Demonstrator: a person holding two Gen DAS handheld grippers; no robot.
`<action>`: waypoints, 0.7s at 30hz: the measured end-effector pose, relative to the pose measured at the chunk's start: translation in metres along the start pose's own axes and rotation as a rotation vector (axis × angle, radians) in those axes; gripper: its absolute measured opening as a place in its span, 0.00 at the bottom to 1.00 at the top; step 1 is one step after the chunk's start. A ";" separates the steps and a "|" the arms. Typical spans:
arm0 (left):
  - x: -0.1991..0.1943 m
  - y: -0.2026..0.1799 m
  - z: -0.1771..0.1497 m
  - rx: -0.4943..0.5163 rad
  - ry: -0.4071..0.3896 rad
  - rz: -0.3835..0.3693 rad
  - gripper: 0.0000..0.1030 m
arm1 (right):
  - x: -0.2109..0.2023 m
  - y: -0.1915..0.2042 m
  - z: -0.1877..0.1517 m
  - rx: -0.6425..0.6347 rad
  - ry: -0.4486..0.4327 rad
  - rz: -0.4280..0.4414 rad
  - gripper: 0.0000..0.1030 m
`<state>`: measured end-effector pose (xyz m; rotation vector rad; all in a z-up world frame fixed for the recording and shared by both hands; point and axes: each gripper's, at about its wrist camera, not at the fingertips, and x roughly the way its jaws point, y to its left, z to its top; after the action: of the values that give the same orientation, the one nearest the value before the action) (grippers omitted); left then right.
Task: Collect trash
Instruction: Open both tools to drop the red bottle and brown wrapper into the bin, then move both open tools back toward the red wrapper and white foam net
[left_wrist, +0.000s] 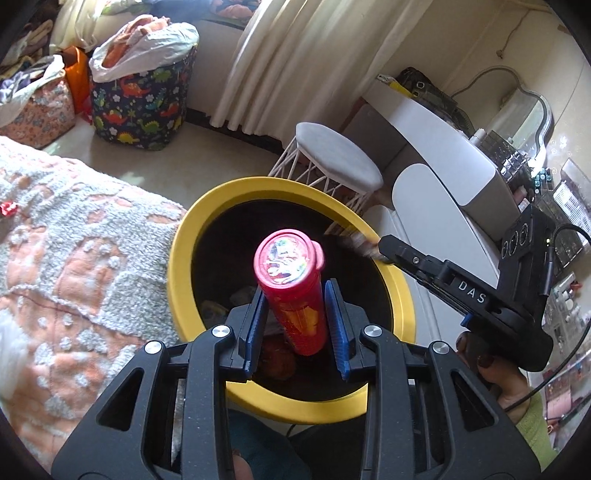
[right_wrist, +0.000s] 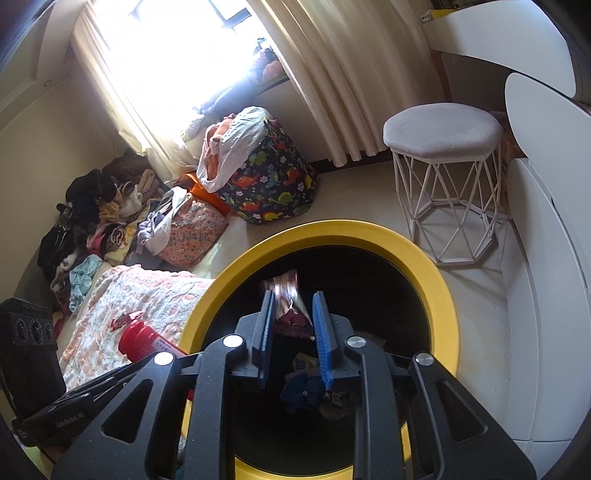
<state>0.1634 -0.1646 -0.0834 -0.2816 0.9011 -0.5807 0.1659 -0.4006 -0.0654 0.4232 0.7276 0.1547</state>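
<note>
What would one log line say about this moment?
task: collect trash | left claw: grips red tube above yellow bin | right claw: open, wrapper loose between pads, over bin

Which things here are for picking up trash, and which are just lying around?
For the job: red tube, crinkly wrapper, yellow bin.

Just lying about: dinosaur basket, white stool, fuzzy blanket, clothes pile.
</note>
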 end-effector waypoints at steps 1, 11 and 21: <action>0.001 0.000 -0.001 -0.001 0.001 0.011 0.43 | 0.000 0.000 0.000 0.003 -0.002 -0.011 0.37; -0.032 0.008 0.000 0.019 -0.121 0.137 0.89 | -0.003 0.014 -0.001 -0.025 -0.032 -0.010 0.57; -0.072 0.034 0.006 -0.024 -0.220 0.227 0.89 | -0.010 0.057 -0.002 -0.108 -0.063 0.060 0.64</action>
<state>0.1459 -0.0950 -0.0484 -0.2551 0.7157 -0.3217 0.1575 -0.3508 -0.0364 0.3459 0.6422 0.2355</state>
